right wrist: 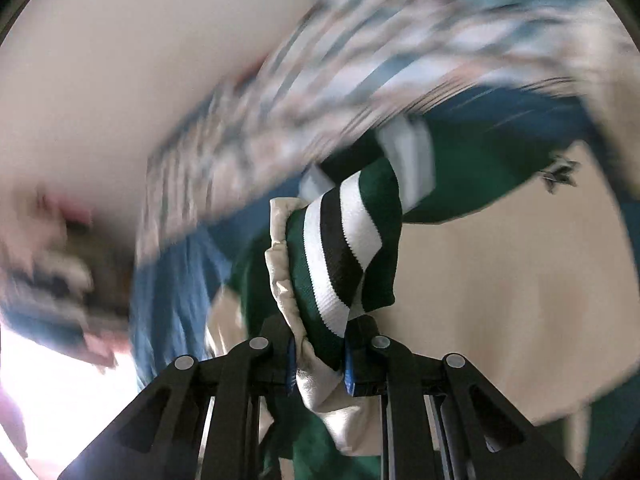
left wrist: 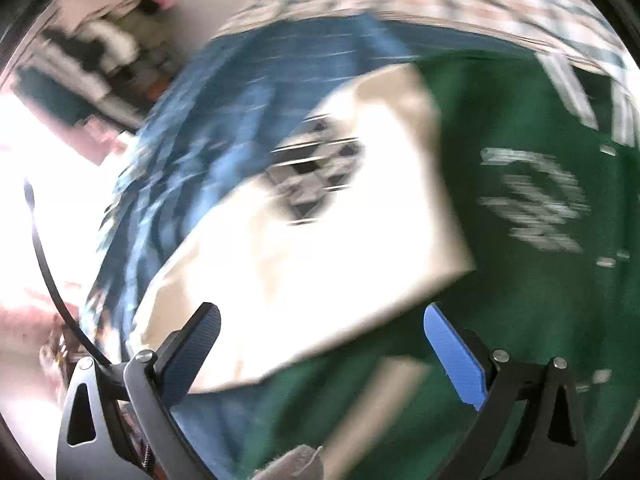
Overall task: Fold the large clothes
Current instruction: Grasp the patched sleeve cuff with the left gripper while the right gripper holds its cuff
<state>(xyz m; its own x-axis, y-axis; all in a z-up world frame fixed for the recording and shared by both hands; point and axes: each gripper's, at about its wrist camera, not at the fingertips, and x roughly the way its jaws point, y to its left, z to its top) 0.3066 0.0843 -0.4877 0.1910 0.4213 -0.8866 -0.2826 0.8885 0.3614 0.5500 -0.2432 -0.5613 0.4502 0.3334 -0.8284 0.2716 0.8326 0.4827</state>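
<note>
With the right tool (right wrist: 318, 354) clamped on the green garment's (right wrist: 348, 248) striped cuff at twelve o'clock, bring the empty, open left tool (left wrist: 320, 344) to matching fabric toward three o'clock, then draw it taut before folding.

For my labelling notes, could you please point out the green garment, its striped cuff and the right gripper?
green garment (left wrist: 500, 280): left wrist view, plain green body.
striped cuff (right wrist: 340, 248): right wrist view, black middle stripe.
right gripper (right wrist: 319, 364): right wrist view, between fingertips clamping the cloth.
</note>
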